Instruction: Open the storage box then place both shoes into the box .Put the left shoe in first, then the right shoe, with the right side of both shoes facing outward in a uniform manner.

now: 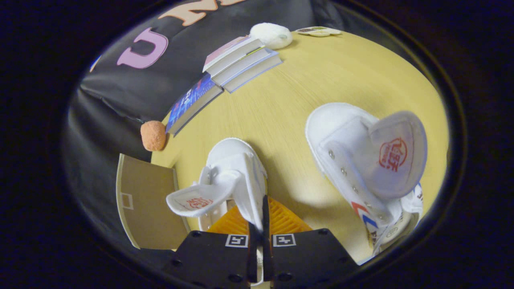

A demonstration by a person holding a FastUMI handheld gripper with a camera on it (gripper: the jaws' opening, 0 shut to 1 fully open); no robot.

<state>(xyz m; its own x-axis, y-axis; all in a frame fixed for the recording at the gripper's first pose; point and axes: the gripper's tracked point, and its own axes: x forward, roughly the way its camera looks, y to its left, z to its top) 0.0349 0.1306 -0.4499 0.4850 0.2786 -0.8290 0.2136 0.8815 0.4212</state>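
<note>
My gripper [260,218] is shut on the side wall of a white canvas shoe [235,168], pinching the fabric by its opening. The shoe's toe points away from me and its tongue [192,200] flops out toward the box. A second white shoe [361,160] stands on the yellow table [289,104] to the right of the fingers, its tongue raised and its side stripes toward me. To the left of the held shoe the brown cardboard storage box [148,200] shows one flat panel at the table's edge; I cannot tell whether it is open.
Several books [237,60] lie in a row along the table's far-left edge. An orange fuzzy ball [153,135] sits by the nearest book, and a white plush thing [271,35] lies at the far end, next to a small flat object [319,31].
</note>
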